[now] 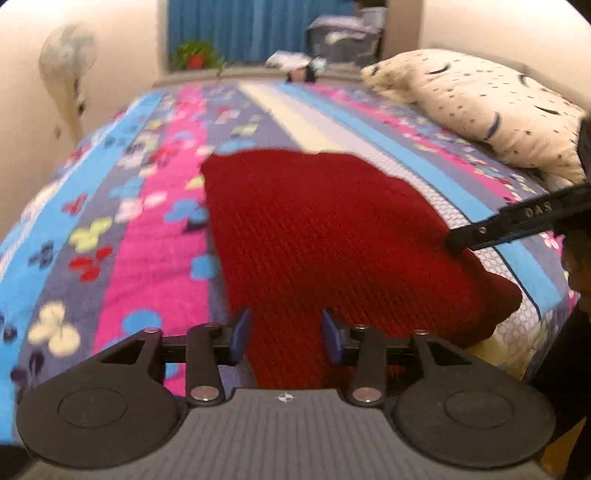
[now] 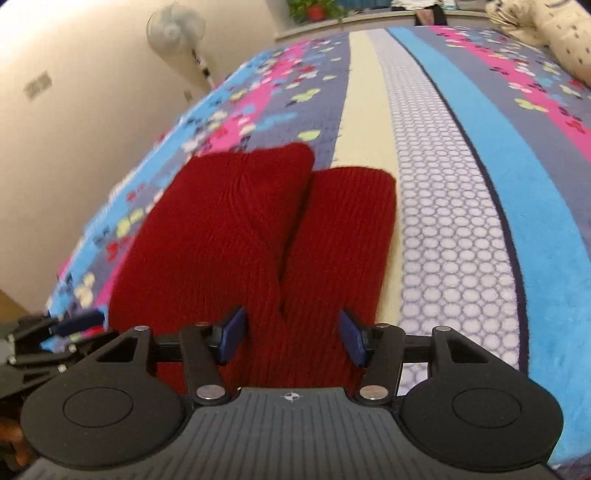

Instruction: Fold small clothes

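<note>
A dark red knitted garment (image 1: 325, 236) lies on a striped butterfly-print bedspread (image 1: 147, 206). In the right wrist view the garment (image 2: 258, 236) shows two folded parts side by side with a seam between them. My left gripper (image 1: 286, 334) is open over the garment's near edge, its blue pads on either side of the knit. My right gripper (image 2: 291, 336) is open over the garment's near edge too. The right gripper's black finger (image 1: 517, 221) reaches in from the right in the left wrist view and touches the garment's right side.
A cream patterned pillow (image 1: 480, 107) lies at the bed's far right. A standing fan (image 1: 68, 62) is by the left wall. A potted plant (image 1: 195, 55) and blue curtain (image 1: 255, 26) are behind the bed. The bed's near edge is under both grippers.
</note>
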A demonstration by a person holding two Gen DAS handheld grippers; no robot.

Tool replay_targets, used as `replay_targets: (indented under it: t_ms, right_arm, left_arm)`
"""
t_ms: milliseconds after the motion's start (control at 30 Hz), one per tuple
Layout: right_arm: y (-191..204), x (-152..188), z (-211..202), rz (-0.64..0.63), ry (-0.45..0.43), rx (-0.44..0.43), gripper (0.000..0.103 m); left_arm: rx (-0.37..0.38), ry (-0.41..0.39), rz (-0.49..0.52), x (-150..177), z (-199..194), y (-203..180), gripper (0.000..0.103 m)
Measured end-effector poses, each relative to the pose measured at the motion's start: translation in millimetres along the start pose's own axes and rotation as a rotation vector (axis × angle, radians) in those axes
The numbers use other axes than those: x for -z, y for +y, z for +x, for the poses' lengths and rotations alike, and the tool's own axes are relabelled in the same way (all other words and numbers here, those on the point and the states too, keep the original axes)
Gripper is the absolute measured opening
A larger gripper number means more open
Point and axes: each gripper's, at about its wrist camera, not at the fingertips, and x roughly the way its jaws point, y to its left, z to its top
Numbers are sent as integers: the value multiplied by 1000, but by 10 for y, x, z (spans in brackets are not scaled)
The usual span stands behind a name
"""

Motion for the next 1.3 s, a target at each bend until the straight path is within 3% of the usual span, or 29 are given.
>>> replay_targets:
  t_ms: [100,300,400,500,767,1000,1133,1300]
  right_arm:
    - [-33,80,107,-6,74,24,62]
    - [32,95,76,-18,72,34,62]
    - [33,102,68,-21,72,37,62]
    - [46,105,73,-23,71,38,63]
    - [28,112,54,-16,66,34,63]
    - [-16,30,-145,37,-65,3,62]
    - [-175,-37,-206,133,-145,24,62]
    - [-446,-65,-26,293,-123,48,63]
  left_arm:
    - [-23,40,-45,-57,26,18,57]
    - [-51,60,-104,-144,-68,31,61]
    - [-50,61,-96,-157,-54,7,65]
    - [-52,113,-76,-94,47,-30,68]
    - [-65,112,-80,-74,23,-49,72]
    - [-69,109,-99,-104,-2,-20,74]
    - [-78,104,-129,-132,-12,73,75]
    - [-44,92,-216,-201,5,275,77]
